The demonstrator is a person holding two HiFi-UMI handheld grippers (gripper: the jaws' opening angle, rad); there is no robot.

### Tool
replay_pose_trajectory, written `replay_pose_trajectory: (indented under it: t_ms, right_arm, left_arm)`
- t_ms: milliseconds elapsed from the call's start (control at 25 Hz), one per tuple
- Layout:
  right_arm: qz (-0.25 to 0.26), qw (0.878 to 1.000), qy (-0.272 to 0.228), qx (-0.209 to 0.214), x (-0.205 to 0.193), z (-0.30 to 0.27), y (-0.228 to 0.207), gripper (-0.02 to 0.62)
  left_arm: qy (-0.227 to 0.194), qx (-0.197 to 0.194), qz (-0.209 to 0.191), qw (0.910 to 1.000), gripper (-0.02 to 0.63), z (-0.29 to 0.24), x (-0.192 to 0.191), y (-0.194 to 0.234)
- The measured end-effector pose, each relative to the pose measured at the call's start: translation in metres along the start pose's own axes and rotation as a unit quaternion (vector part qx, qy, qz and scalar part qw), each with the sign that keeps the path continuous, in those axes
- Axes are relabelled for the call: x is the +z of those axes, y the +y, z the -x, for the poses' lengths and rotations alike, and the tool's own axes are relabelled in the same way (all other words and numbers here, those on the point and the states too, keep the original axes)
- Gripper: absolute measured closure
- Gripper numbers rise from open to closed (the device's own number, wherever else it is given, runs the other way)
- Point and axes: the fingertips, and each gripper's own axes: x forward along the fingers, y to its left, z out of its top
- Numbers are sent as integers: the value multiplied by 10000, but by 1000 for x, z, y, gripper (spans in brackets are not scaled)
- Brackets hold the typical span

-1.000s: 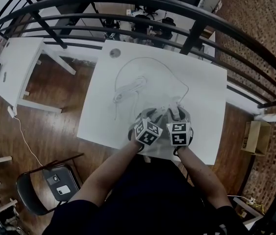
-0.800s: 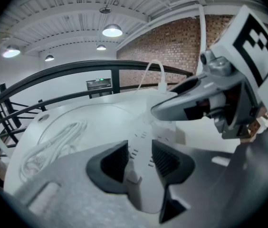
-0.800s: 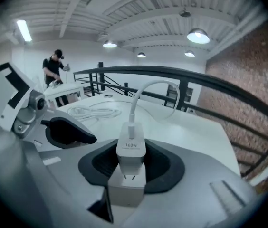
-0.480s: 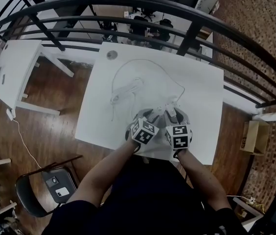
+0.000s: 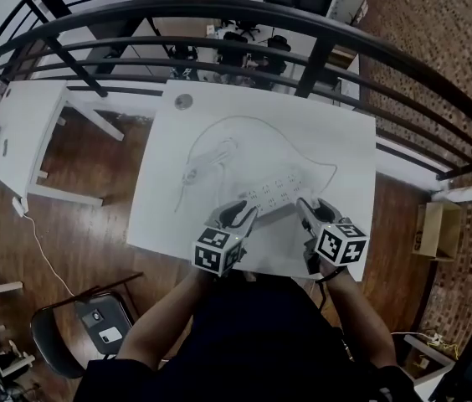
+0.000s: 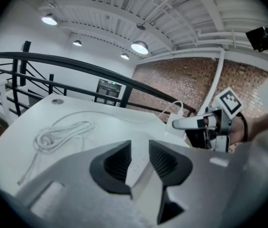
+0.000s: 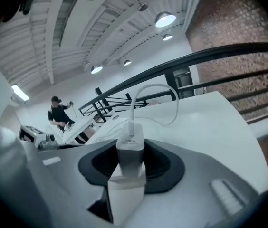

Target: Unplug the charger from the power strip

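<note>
Drawn apart since a second ago, the left gripper (image 5: 243, 214) and right gripper (image 5: 305, 208) rise over the table's (image 5: 219, 107) near edge. Right jaws clamp the charger (image 7: 130, 148), seemingly clear of the strip (image 5: 274, 195). Left jaws, half apart, are closing, pads against the strip's end. Unplugging looks done.

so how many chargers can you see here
1: the charger is clamped in the right gripper, by the right end of the power strip. No other shows on the table, though the grippers could hide one.
</note>
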Motion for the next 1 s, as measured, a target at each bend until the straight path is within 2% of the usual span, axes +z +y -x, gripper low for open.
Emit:
replay_pose_trajectory:
  t_ms: [120, 240, 400, 720, 1000]
  right_arm:
    - [-739, 9969, -262, 91, 8, 19, -11, 453]
    - [-1383, 9892, -443, 203, 6, 34, -24, 453]
    - [-1953, 9786, -548, 346, -1, 49, -38, 453]
    - [-2696, 9606, -587, 325, -24, 57, -58, 453]
    - [-2920, 9556, -347, 218, -54, 58, -64, 453]
  left_arm:
    - [-91, -66, 145, 9998, 489, 17, 2, -10]
    - [-78, -104, 115, 9998, 494, 31, -3, -15]
    - [-48, -32, 138, 9999, 499, 39, -9, -16]
    - [67, -84, 114, 9999, 500, 35, -16, -29]
    - [135, -101, 94, 9998, 500, 33, -23, -36]
